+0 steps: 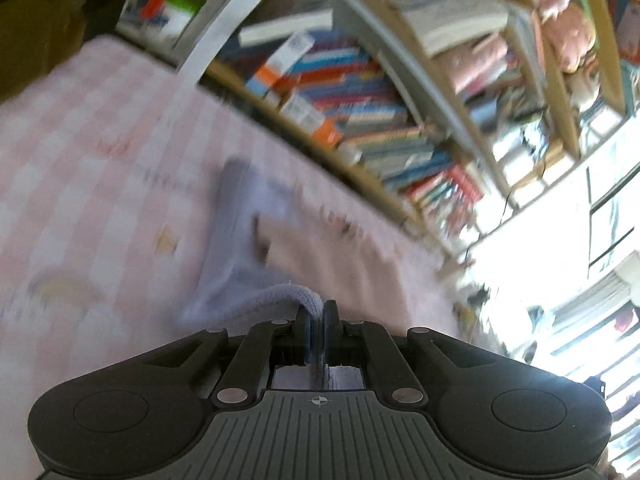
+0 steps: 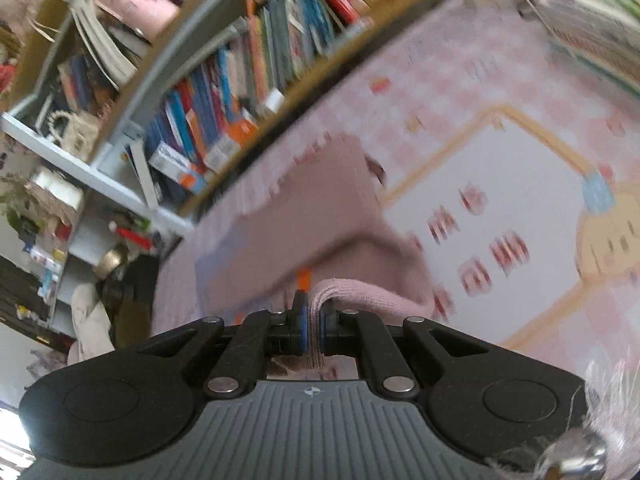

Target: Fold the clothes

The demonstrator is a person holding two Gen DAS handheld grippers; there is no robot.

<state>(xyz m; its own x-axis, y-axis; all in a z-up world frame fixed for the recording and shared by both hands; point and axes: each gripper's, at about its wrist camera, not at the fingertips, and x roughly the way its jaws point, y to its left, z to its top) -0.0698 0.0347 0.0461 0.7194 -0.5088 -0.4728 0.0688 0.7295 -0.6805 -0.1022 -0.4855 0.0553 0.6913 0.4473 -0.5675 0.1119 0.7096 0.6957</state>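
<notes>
A knitted garment with a lavender part (image 1: 244,216) and a dusty pink part (image 2: 304,216) is lifted off a pink checked bedspread (image 1: 80,152). My left gripper (image 1: 319,312) is shut on a ribbed lavender edge (image 1: 276,300) of it. In the right wrist view my right gripper (image 2: 315,308) is shut on a ribbed pink edge (image 2: 352,290). The cloth hangs forward from both grips, blurred by motion. How the rest of the garment lies is hidden under the folds.
A tall bookshelf (image 1: 360,92) packed with books runs along the far side of the bed (image 2: 500,140). Lower shelves (image 2: 60,208) hold boxes and small items. A bright window area (image 1: 560,208) is at the right. The bedspread carries a cartoon print (image 2: 608,232).
</notes>
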